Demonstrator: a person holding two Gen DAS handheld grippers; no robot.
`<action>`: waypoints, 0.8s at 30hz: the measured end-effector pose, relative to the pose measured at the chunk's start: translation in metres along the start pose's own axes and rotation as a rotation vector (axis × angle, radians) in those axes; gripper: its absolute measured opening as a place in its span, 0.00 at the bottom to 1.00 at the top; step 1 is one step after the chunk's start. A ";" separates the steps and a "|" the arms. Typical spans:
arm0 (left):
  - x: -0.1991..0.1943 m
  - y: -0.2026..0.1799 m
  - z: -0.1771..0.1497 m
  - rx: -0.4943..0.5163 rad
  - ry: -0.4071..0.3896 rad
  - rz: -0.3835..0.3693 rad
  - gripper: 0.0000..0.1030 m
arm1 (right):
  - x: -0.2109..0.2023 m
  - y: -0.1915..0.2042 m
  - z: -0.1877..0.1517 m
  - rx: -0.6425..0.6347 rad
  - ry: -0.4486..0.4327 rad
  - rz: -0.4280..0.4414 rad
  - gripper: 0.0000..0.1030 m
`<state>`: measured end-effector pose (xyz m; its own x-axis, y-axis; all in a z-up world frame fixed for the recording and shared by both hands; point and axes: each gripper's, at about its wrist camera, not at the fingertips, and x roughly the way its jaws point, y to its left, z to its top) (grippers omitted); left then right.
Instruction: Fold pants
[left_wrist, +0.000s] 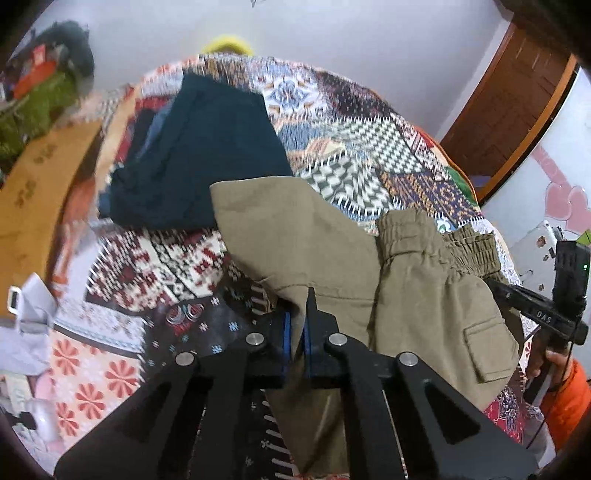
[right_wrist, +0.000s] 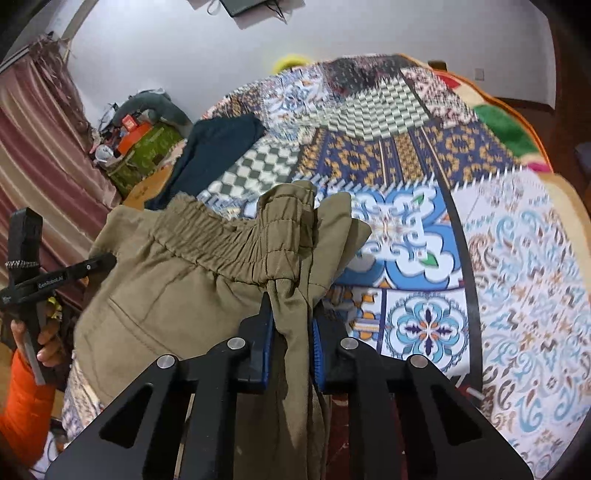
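Your right gripper (right_wrist: 291, 325) is clamped on a bunched fold of the pants (right_wrist: 177, 295) just below the waistband (right_wrist: 221, 236). Your left gripper (left_wrist: 297, 328) pinches a thinner edge of the same cloth. The pants hang lifted above the bed (right_wrist: 517, 258), near its front edge. Keep both grips firm and level, draw the cloth taut between them, then lay it flat short of the dark garment (left_wrist: 199, 155) toward the bed's far left corner.

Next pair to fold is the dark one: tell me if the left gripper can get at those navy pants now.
Probably not yet: the left gripper is shut on the khaki pants, which hang between it and the navy pants lying on the bedspread.
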<state>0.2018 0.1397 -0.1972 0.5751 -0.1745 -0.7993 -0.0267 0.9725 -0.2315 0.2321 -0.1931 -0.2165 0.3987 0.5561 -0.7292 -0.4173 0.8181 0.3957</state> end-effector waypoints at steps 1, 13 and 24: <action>-0.004 -0.001 0.002 0.009 -0.013 0.008 0.03 | -0.002 0.002 0.003 -0.004 -0.008 0.001 0.14; -0.055 0.003 0.050 0.078 -0.157 0.107 0.02 | -0.016 0.055 0.069 -0.160 -0.130 -0.001 0.13; -0.060 0.054 0.116 0.043 -0.234 0.224 0.02 | 0.020 0.100 0.138 -0.232 -0.200 0.016 0.13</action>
<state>0.2604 0.2206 -0.0974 0.7315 0.0797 -0.6771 -0.1419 0.9892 -0.0368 0.3108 -0.0799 -0.1140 0.5339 0.6049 -0.5908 -0.5910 0.7667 0.2510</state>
